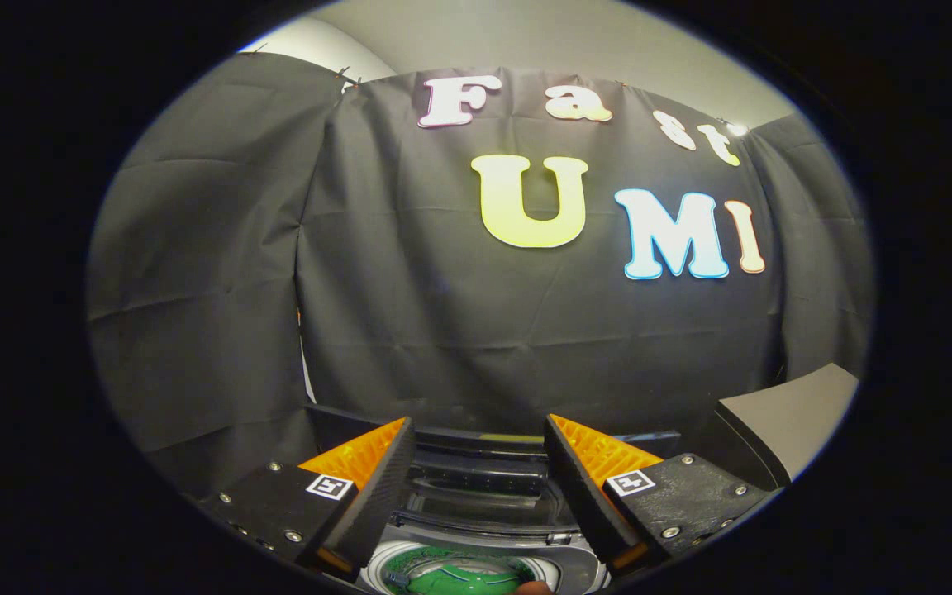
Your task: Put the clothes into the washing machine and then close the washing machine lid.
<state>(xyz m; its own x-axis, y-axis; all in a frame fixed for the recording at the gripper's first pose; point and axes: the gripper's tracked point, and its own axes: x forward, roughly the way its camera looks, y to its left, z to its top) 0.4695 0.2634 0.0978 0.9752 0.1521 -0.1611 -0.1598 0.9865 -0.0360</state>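
I see my gripper (478, 471) spread wide, holding nothing, above the open washer (476, 529) with green clothes (459, 574) inside.

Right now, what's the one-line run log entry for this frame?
gripper: jaws open, holding nothing | washer: lid up, below and between fingers | drum: green item inside | stage: lid not yet closed

black cloth wall (476, 330) hangs behind; pale ceiling (542, 41) above it; grey slanted panel (790, 413) beside it.
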